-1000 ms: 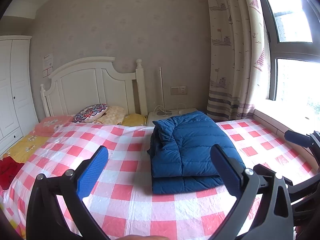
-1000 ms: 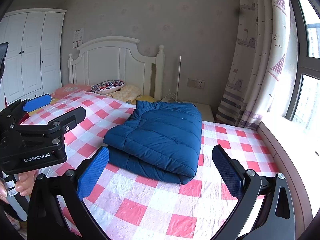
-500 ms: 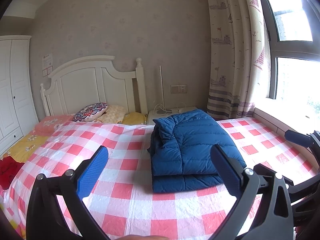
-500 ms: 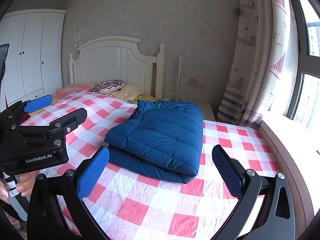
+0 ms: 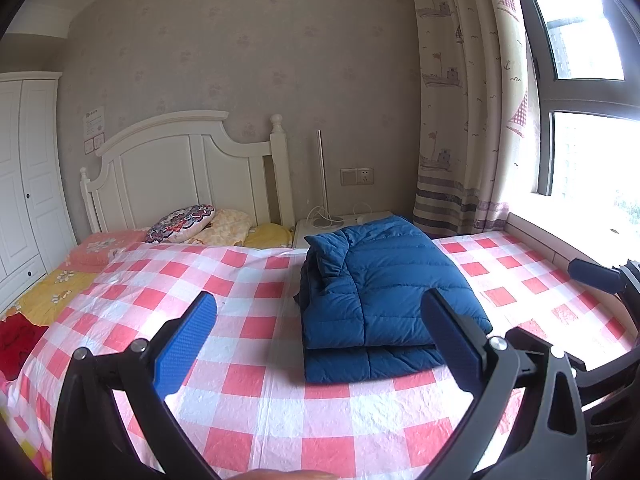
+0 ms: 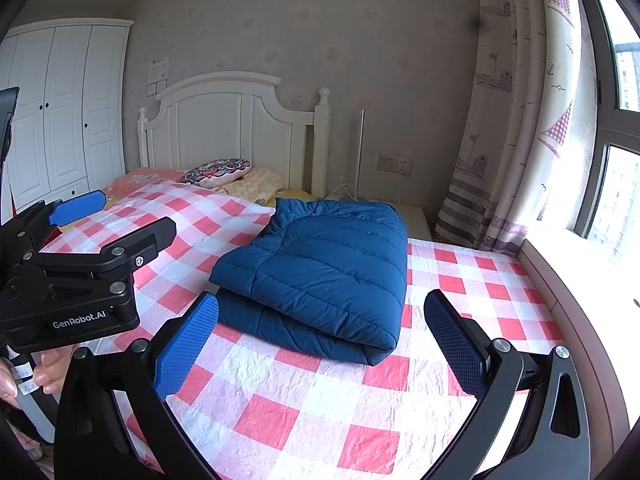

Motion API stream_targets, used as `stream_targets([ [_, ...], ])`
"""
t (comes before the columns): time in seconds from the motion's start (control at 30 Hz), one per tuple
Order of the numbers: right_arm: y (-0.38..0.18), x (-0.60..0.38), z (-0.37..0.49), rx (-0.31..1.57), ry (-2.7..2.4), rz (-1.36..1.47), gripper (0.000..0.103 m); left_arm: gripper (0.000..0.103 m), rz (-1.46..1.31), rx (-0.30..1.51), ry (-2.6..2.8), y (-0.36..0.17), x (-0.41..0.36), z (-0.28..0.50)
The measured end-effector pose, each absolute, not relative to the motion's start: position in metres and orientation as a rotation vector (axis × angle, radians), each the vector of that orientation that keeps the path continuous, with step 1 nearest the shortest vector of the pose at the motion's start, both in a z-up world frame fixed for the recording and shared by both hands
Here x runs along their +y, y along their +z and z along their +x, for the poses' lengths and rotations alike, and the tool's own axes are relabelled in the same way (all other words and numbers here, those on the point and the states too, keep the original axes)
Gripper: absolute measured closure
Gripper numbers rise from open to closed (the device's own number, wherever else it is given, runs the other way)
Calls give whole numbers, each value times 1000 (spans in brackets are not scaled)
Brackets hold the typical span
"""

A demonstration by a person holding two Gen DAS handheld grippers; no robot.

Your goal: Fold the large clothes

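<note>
A blue down jacket (image 5: 384, 300) lies folded into a neat rectangle on the red-and-white checked bed cover (image 5: 248, 400); it also shows in the right wrist view (image 6: 328, 276). My left gripper (image 5: 320, 340) is open and empty, held above the cover in front of the jacket. My right gripper (image 6: 322, 340) is open and empty, held just short of the jacket's near folded edge. The left gripper's body also shows in the right wrist view (image 6: 76, 280), at the left.
A white headboard (image 5: 188, 176) and pillows (image 5: 180, 224) stand at the far end of the bed. A white nightstand (image 5: 344, 224) with cables sits behind the jacket. Curtain (image 5: 460, 120) and window sill (image 5: 560, 236) run along the right. A red cloth (image 5: 16, 340) lies at the left edge.
Both grippers have drifted back slightly and stay open. The jacket has not moved.
</note>
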State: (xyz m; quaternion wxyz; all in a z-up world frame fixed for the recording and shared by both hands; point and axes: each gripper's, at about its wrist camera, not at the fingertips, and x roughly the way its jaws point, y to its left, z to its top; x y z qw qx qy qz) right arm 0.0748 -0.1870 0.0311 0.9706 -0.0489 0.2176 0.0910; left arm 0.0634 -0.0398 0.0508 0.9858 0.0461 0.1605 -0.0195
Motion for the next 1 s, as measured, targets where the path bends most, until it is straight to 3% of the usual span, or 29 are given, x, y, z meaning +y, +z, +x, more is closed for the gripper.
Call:
stream_targets([
  [1.0,18,-188,81,470,181,-95,4,2,79,354,-138,41,-38,81],
])
